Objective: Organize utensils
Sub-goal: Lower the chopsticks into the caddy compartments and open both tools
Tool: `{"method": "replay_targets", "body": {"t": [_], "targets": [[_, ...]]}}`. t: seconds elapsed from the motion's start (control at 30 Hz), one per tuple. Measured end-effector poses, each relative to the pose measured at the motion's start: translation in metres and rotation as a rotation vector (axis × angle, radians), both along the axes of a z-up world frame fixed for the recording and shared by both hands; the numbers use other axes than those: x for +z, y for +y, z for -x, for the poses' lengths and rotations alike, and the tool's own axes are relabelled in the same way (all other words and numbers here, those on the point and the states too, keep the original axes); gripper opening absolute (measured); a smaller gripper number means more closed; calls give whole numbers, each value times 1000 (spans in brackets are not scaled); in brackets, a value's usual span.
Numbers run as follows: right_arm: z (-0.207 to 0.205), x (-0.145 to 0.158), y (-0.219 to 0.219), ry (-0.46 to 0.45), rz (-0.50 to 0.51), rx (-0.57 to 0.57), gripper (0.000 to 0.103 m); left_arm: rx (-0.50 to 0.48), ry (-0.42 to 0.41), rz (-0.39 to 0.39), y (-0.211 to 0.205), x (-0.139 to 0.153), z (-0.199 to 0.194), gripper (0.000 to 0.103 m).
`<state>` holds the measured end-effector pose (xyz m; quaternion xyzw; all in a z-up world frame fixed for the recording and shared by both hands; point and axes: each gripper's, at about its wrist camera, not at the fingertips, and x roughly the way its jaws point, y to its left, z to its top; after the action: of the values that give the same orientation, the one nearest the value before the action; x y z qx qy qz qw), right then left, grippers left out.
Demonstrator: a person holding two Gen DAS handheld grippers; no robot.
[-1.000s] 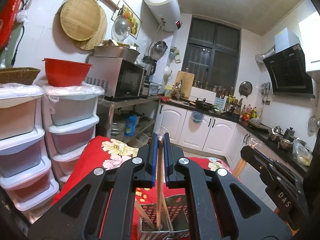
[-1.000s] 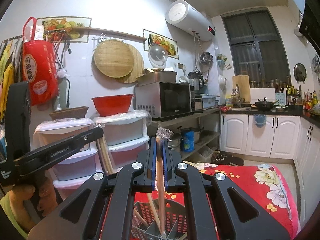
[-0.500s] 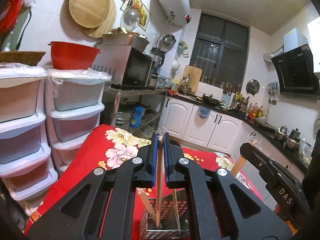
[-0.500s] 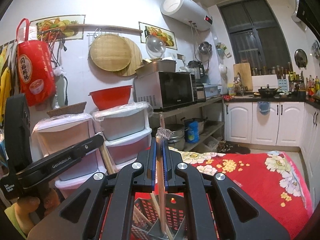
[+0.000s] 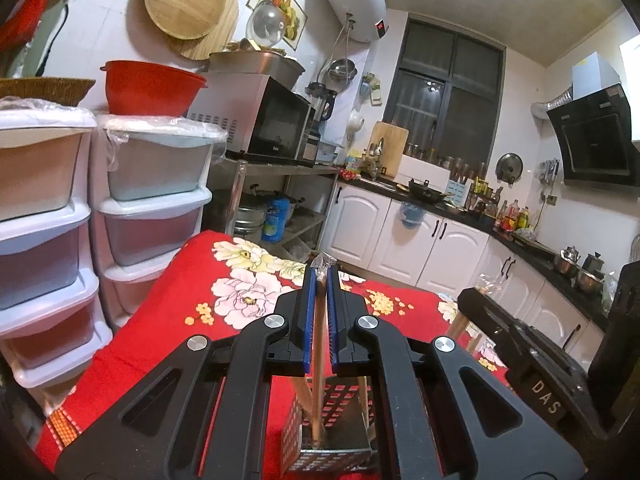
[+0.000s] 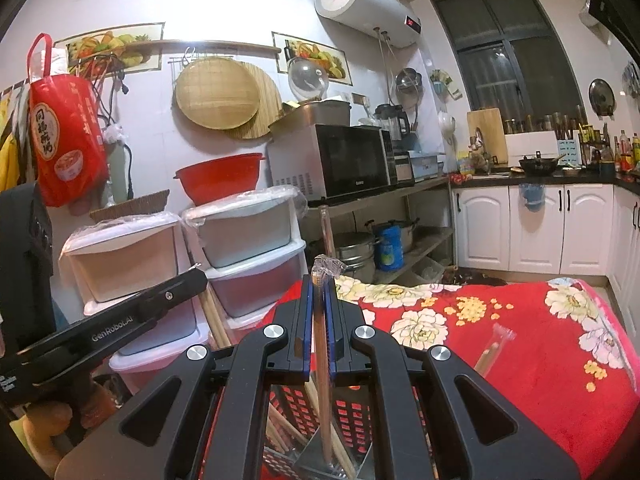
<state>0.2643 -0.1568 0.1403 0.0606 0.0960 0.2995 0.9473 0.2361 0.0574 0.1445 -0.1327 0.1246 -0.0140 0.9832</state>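
My left gripper (image 5: 319, 280) is shut on a plastic-wrapped pair of wooden chopsticks (image 5: 318, 368) that stands upright with its lower end inside a perforated metal utensil holder (image 5: 340, 420). My right gripper (image 6: 319, 284) is shut on another wrapped pair of chopsticks (image 6: 322, 380), upright, with its tip down in the same holder (image 6: 352, 416), where several other chopsticks lean. The right gripper (image 5: 532, 364) shows at the right of the left wrist view. The left gripper (image 6: 120, 328) shows at the left of the right wrist view.
The holder stands on a table with a red floral cloth (image 6: 520, 340). One more wrapped pair of chopsticks (image 6: 492, 350) lies on the cloth to the right. Stacked plastic drawers (image 5: 148, 200) stand left of the table; a microwave shelf (image 6: 352, 168) and kitchen cabinets stand beyond.
Both wrist views have tilted downward, showing more of the cloth and holder. Both grippers stay shut on their chopsticks, whose lower ends sit deeper in the holder.
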Motion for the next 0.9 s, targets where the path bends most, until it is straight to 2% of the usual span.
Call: {"method": "replay_targets", "body": {"t": [0.33,0.9], "targets": [[-6,-22,5,32,1,-12,6,-4,21,18,1,-13,-2,1],[-7,-39,1,108,28,-38,6,-11,55,40,0,-30,0,2]]}}
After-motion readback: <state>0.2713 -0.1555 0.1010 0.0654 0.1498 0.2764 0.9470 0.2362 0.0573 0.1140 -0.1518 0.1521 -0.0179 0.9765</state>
